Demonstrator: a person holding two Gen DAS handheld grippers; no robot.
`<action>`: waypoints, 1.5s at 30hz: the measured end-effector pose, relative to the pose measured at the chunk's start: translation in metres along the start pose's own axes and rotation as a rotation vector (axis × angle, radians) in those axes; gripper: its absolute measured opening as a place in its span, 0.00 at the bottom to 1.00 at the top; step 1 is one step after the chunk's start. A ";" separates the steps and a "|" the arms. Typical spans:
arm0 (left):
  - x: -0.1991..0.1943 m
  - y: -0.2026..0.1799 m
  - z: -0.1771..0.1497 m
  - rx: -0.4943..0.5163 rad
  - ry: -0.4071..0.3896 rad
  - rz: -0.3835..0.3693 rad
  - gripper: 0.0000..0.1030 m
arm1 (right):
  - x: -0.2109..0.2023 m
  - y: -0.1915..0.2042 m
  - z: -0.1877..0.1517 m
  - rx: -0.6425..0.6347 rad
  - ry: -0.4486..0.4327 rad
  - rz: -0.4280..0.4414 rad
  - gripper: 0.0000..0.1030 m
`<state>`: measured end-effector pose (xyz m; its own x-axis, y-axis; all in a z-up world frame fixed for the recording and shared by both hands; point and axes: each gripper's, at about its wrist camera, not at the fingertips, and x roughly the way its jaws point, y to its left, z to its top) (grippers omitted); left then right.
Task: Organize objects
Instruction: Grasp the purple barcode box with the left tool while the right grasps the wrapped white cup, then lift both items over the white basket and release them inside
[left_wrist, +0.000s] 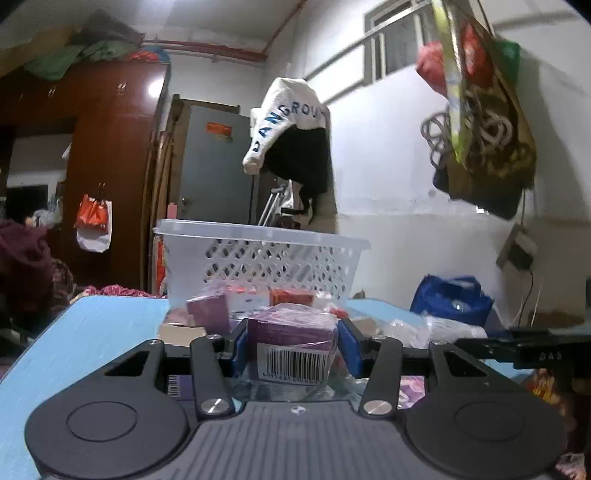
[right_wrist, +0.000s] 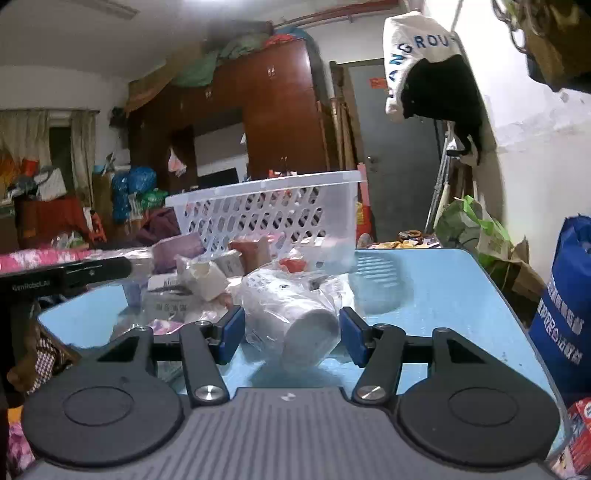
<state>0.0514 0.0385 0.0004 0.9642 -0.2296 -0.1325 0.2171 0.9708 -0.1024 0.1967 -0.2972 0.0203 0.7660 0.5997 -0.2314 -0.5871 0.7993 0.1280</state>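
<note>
The left gripper (left_wrist: 291, 349) is clamped on a purple box (left_wrist: 291, 334) wrapped in clear film; both blue pads (left_wrist: 241, 349) press against the box's sides, and the barcode label on its near face shows between them. The right gripper (right_wrist: 291, 334) has its blue pads (right_wrist: 232, 332) on either side of a white roll in a clear plastic bag (right_wrist: 295, 317). The left pad touches the crinkled bag, and the right pad sits at the roll's round end, so it looks to be grasping the roll, which lies on its side on the table.

The light blue table (right_wrist: 436, 295) carries a jumble of small packages (right_wrist: 207, 273) in the middle: purple, white and reddish boxes and wrapped bundles, just beyond both grippers. A white plastic basket (left_wrist: 266, 254) with lattice sides stands at the far side of the table, right behind the heap. In the right wrist view the left gripper's black arm reaches in from the left edge.

A blue bag (right_wrist: 565, 317) stands off the table's right side. Farther back are a dark wooden wardrobe (right_wrist: 280, 107) with bedding piled on top, a grey door (left_wrist: 216, 166), and a white garment with blue letters (left_wrist: 288, 118) hanging on the wall.
</note>
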 end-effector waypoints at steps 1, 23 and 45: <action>-0.001 0.003 0.001 -0.010 -0.005 0.000 0.51 | -0.002 -0.001 0.000 0.008 -0.008 -0.004 0.58; 0.055 0.013 0.112 0.047 -0.069 0.112 0.51 | 0.035 0.022 0.112 -0.137 -0.252 -0.034 0.57; 0.068 0.056 0.089 -0.003 0.089 0.089 1.00 | 0.058 0.005 0.087 -0.080 0.023 -0.021 1.00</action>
<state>0.1428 0.0831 0.0734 0.9624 -0.1476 -0.2282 0.1303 0.9875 -0.0892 0.2613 -0.2553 0.0915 0.7730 0.5807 -0.2555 -0.5903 0.8059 0.0460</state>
